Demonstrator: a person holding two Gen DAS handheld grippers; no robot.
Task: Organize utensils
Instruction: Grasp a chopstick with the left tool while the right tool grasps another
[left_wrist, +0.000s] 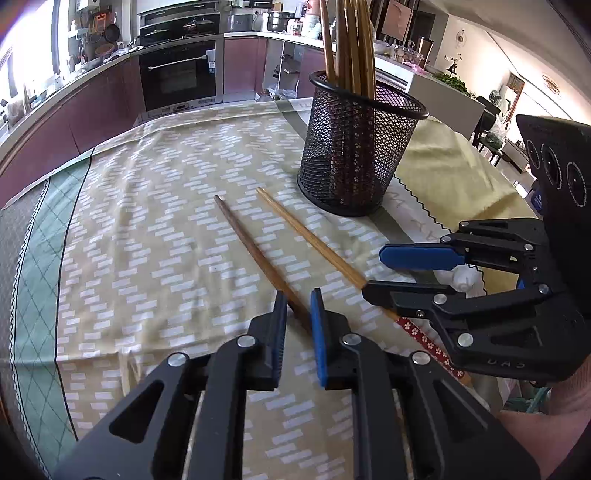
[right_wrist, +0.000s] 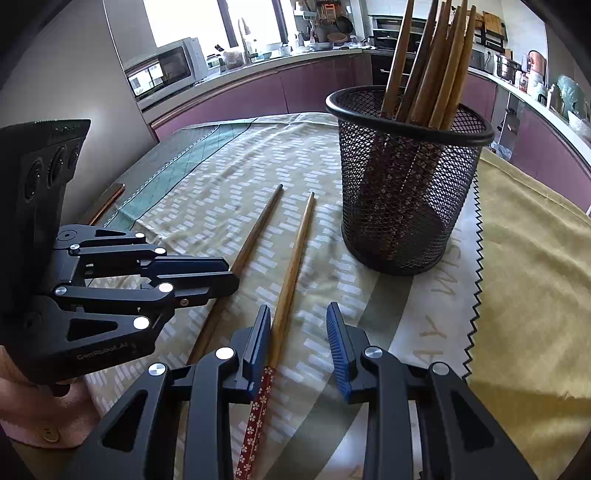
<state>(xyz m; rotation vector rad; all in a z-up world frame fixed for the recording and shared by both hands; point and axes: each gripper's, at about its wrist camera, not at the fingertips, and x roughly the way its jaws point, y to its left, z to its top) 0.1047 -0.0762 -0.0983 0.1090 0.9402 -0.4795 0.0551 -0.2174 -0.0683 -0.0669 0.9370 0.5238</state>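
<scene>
Setting: a home kitchen with purple-fronted cabinets, a built-in oven (left_wrist: 181, 74) on the far wall and a microwave (right_wrist: 162, 68) on the counter. Work surface: a table under a yellow patterned tablecloth (left_wrist: 147, 229) with a green border; a plain yellow cloth (right_wrist: 532, 258) with a zigzag edge lies over its far right part.

Item 1: black mesh holder (left_wrist: 354, 147), upright on the tablecloth near the zigzag edge, filled with a bundle of wooden chopsticks (left_wrist: 351, 40) standing handle-down and leaning together.

Item 2: dark brown chopstick (left_wrist: 251, 247), flat on the tablecloth, tip pointing toward the holder, well apart from it.

Item 3: lighter chopstick (left_wrist: 310, 236) with a red flower-printed handle end, lying just beside item 2 and roughly parallel, not touching it along the visible length.

Item 4: left gripper (left_wrist: 298, 325), pointing steeply down, blue pads drawn narrow around the near part of the dark brown chopstick; whether the pads press on it cannot be told.

Item 5: right gripper (right_wrist: 298, 332), also angled down, jaws partly apart, straddling the lighter chopstick above its flowered end; the left pad sits against the stick, the right pad stands clear of it. The stick rests on the cloth.
</scene>
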